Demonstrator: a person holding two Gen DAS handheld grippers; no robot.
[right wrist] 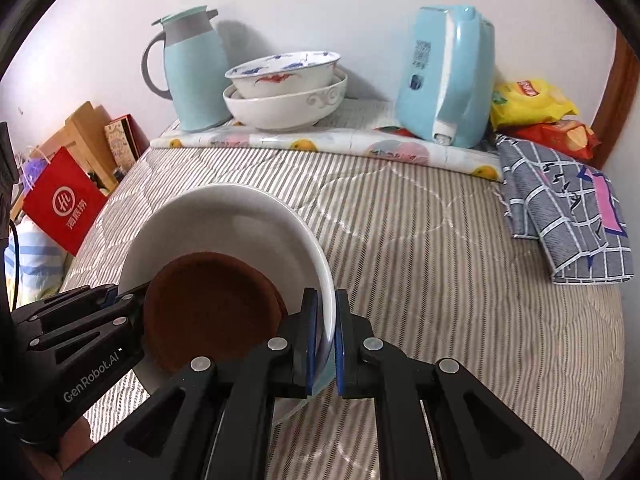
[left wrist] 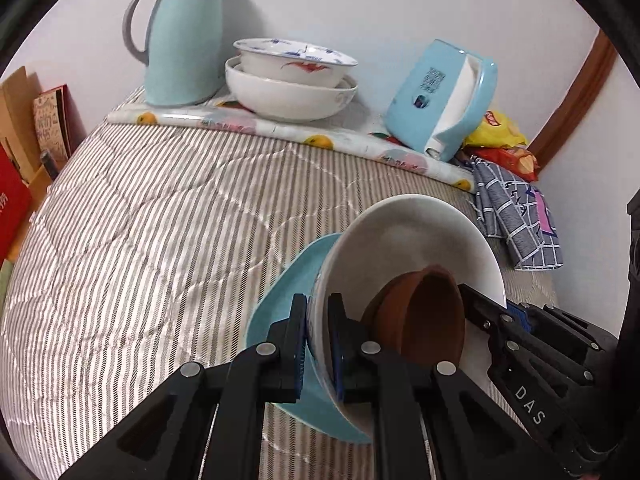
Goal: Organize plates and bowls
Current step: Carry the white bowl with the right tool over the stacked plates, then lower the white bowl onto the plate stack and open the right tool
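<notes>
A white bowl (left wrist: 412,232) holds a brown dish (left wrist: 424,316) and sits on a light blue plate (left wrist: 288,292), all tilted above the striped bed. My left gripper (left wrist: 318,344) is shut on the bowl's left rim together with the plate. My right gripper (right wrist: 324,340) is shut on the bowl's right rim (right wrist: 320,272); the brown dish (right wrist: 208,308) lies inside. Each gripper shows in the other's view, the right one (left wrist: 480,312) and the left one (right wrist: 128,300). At the back, a blue-patterned bowl (left wrist: 292,60) sits nested in a larger white bowl (left wrist: 288,96).
A mint thermos jug (left wrist: 184,36) stands left of the stacked bowls on a fruit-print cloth (left wrist: 280,128). A blue tissue dispenser (left wrist: 440,96), snack bags (left wrist: 500,132) and a checked cloth (left wrist: 516,216) are at the right. A red bag (right wrist: 64,204) and boxes stand left of the bed.
</notes>
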